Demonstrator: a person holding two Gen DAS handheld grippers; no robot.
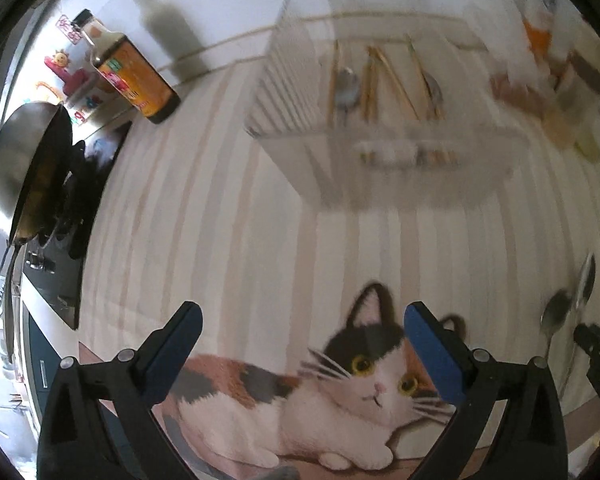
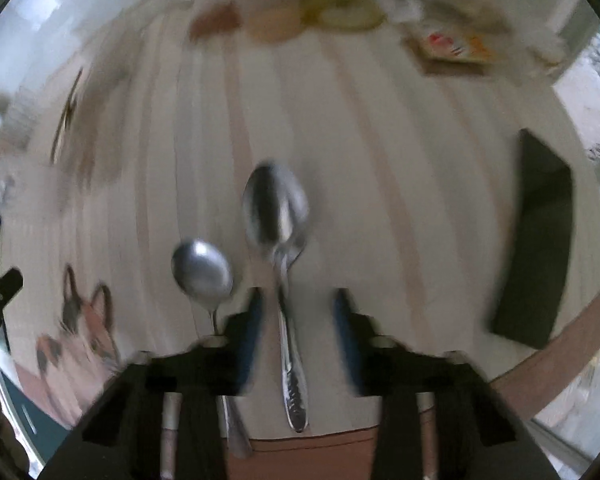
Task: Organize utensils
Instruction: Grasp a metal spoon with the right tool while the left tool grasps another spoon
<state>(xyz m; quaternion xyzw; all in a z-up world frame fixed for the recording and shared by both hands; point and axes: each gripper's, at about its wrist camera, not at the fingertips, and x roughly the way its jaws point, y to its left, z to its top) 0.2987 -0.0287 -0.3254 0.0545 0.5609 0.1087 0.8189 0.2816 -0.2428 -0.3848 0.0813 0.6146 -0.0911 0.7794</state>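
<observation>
At far left the pan overhangs the striped mat. Your left gripper is spread wide over the cat print, empty, bare mat ahead up to the clear organizer. Your right gripper straddles the larger spoon without touching; the smaller spoon lies just left, near the mat's near edge.

Clear organizer: blurred, contents indistinct. Smaller spoon: handle hidden behind the right gripper. Jars at far table edge: smeared, labels unreadable. Pan: cut off.
</observation>
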